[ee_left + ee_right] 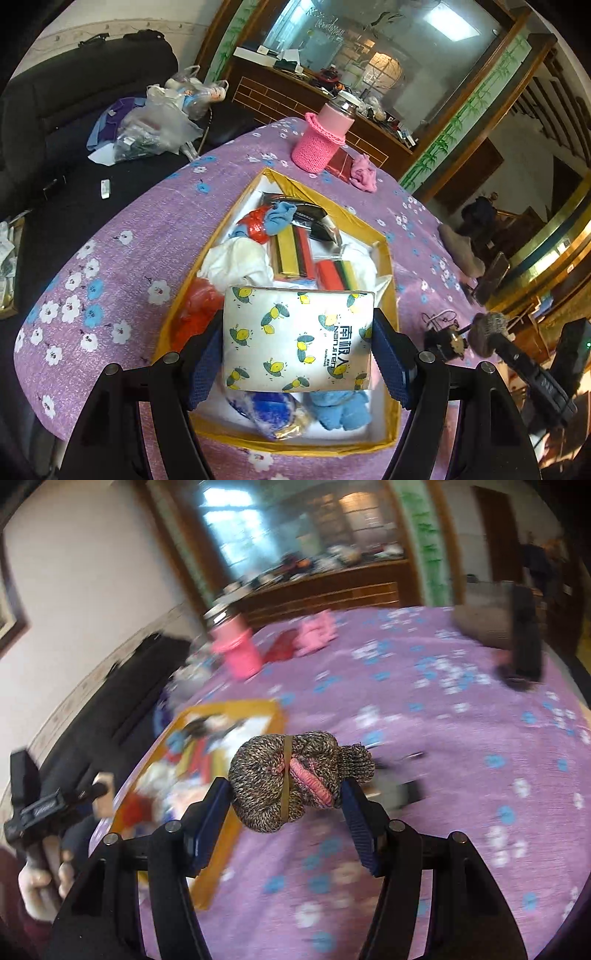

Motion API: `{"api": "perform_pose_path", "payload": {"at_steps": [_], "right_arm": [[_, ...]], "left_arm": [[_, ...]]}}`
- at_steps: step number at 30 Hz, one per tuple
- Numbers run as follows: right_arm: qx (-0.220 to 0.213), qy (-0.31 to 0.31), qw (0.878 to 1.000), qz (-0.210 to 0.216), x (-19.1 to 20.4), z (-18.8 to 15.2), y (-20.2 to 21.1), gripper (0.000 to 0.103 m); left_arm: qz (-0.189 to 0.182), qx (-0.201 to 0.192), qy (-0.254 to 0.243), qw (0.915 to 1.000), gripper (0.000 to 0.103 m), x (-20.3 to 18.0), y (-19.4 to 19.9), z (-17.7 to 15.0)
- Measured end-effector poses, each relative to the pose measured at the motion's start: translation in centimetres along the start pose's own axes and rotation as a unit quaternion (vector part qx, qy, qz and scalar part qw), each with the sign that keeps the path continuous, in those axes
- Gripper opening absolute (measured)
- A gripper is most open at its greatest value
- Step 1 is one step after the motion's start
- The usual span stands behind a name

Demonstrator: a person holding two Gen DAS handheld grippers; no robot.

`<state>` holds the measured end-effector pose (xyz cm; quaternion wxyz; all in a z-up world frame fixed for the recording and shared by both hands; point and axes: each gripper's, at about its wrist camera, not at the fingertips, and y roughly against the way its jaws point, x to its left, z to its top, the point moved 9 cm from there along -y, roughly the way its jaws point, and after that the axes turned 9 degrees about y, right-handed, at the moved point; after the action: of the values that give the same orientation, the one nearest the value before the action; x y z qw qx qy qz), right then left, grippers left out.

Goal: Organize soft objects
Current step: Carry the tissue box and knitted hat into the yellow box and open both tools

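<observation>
Between left gripper (297,354) pads: tissue pack (298,338) clamped across short sides, above open box (391,258); light, squashy. Right gripper (286,797) clamped on knit sock bundle (291,779); I judge soft, band-bound, grips mid-body.

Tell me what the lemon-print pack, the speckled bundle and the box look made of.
Lemon-print pack: glossy plastic film over something soft, likely tissues; it shines and its corners are rounded. Speckled bundle: knitted yarn, matte, stitches visible, bound by a rubber band. Box: probably cardboard, yellow outside, white inside, with thin stiff walls.
</observation>
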<state>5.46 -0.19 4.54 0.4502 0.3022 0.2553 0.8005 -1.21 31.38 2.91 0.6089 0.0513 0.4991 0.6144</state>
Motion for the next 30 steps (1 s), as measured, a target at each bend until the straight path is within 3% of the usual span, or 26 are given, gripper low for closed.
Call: {"api": "perform_pose_path", "payload": {"at_steps": [5,10,18,23,30], "right_arm": [[0.036,0.047,0.998,0.023,5.0,-1.4,-3.3,0.061],[0.055,0.07,0.996,0.019,7.2,-1.9,-5.2,0.061],[0.059,0.102,0.993,-0.001,8.8,-1.4,-6.3,0.061],[0.091,0.105,0.99,0.006,9.3,-2.9,-7.6,0.061],[0.106,0.181,0.978,-0.015,11.2,-5.0,-8.6,0.061]], "left_arm": [[0.017,-0.015,-0.037,0.9991,0.073,-0.6,-0.5,-0.6],[0.016,-0.002,-0.051,0.9986,0.073,-0.4,-1.9,-1.0],[0.003,0.017,-0.038,0.9991,0.073,0.9,-3.6,-0.9],[0.001,0.023,-0.033,0.9992,0.073,1.2,-4.5,-1.2],[-0.001,0.026,-0.032,0.9991,0.073,1.1,-5.2,-1.3]]}}
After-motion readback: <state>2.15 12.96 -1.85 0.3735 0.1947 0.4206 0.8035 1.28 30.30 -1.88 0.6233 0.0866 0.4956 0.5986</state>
